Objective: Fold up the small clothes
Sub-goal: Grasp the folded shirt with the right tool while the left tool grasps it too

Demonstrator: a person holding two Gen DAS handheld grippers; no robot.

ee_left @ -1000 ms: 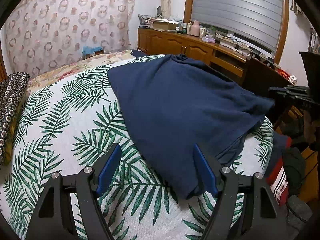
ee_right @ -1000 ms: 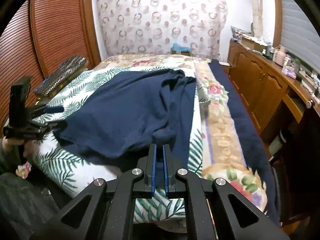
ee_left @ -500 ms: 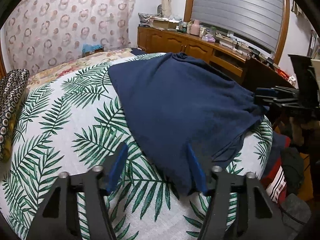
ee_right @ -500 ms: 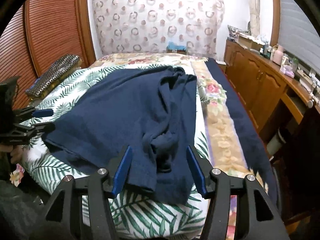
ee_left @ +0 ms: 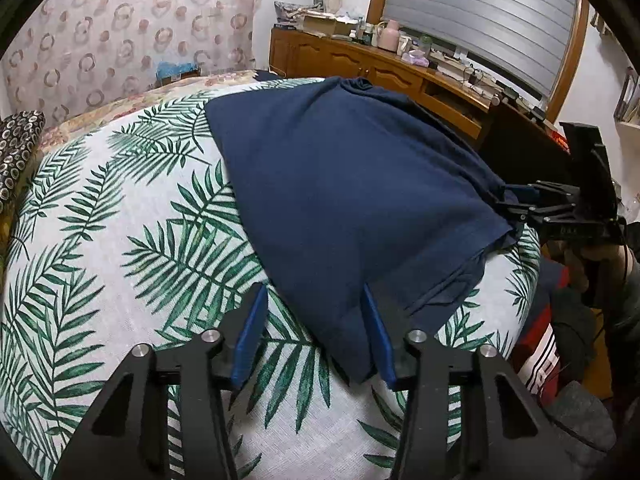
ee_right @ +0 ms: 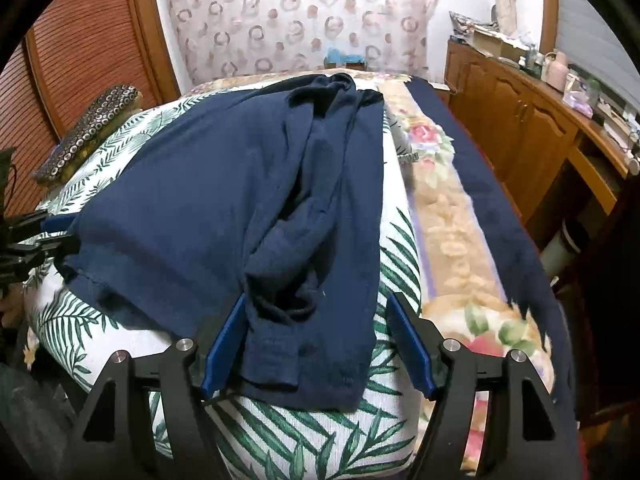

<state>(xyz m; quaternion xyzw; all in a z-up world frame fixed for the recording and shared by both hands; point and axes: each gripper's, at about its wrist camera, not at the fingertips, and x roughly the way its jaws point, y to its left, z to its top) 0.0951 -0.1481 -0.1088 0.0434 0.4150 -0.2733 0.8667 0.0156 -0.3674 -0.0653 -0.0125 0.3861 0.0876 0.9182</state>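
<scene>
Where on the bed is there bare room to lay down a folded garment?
The palm-leaf printed sheet is bare left of the navy blue shirt, up to the black dotted cushion. The floral blanket strip right of the shirt is also free. The wooden sideboard is crowded.

Matt navy cloth garment

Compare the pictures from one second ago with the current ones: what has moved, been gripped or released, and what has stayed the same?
The right tool, shut on the navy garment a second ago, has opened and released it; the cloth now lies between its spread fingers. The left tool has narrowed slightly and eased forward around the garment's near corner, not yet gripping. The garment stays spread on the palm-leaf cover.
</scene>
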